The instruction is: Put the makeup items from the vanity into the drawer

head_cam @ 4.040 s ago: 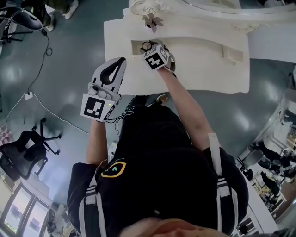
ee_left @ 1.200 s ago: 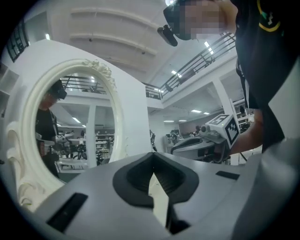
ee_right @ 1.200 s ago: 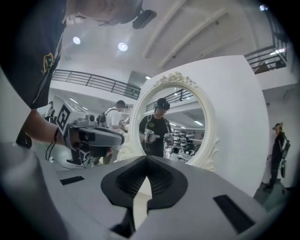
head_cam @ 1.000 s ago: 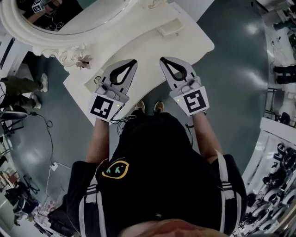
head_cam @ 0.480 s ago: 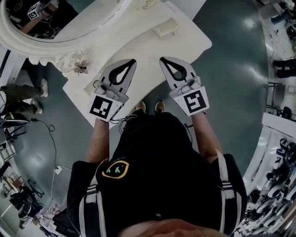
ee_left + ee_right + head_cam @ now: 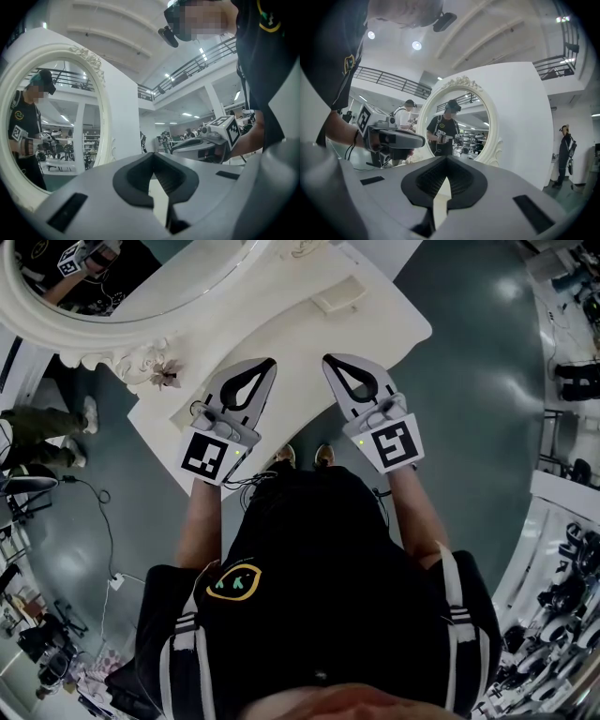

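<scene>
My left gripper (image 6: 265, 366) and right gripper (image 6: 330, 362) hover side by side over the front part of the white vanity top (image 6: 281, 324). Both are shut, with nothing between their jaws. In the left gripper view the shut tips (image 6: 153, 155) point past the oval mirror (image 6: 51, 117), and the right gripper (image 6: 201, 145) shows off to the side. From the right gripper view the closed tips (image 6: 446, 160) face the mirror (image 6: 454, 126). No makeup item shows on the vanity in any view. No open drawer is in sight.
A small raised white block (image 6: 337, 296) sits at the vanity's back right. A carved flower ornament (image 6: 167, 379) marks the mirror frame's (image 6: 56, 334) lower end. Another person's legs (image 6: 42, 418) are at the left, and a person (image 6: 566, 154) stands to the right.
Four seconds ago my right gripper reached into a recess on the vanity; it is now drawn back beside the left. Over the last second both grippers have barely moved.
</scene>
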The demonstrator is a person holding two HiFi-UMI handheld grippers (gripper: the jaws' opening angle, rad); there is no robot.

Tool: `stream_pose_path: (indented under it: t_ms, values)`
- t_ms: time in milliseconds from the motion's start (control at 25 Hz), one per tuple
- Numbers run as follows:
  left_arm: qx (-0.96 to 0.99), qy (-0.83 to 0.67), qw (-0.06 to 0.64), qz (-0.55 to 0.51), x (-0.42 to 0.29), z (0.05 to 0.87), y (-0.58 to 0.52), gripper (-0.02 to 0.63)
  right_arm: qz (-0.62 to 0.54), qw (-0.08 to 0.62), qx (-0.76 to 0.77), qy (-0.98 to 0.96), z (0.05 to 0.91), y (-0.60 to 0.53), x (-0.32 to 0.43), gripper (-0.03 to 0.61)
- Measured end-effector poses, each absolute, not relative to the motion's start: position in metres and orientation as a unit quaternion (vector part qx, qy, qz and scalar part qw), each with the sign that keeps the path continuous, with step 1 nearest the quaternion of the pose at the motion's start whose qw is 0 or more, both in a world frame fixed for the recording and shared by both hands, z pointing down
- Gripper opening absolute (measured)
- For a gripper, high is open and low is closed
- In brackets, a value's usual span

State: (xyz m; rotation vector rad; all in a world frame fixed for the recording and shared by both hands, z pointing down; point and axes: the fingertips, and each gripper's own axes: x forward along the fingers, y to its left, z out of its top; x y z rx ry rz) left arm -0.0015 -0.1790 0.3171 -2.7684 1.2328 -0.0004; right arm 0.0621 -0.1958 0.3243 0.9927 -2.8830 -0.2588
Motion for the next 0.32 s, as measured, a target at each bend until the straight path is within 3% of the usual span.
stream_pose_path:
  t_ms: [320]
  values:
    - [-0.912, 0.406, 0.058, 0.001, -0.0030, 0.3170, -0.1809, 0.018, -0.085, 0.043, 0.324, -0.941, 0.3253, -0.1983, 0.0614, 0.020]
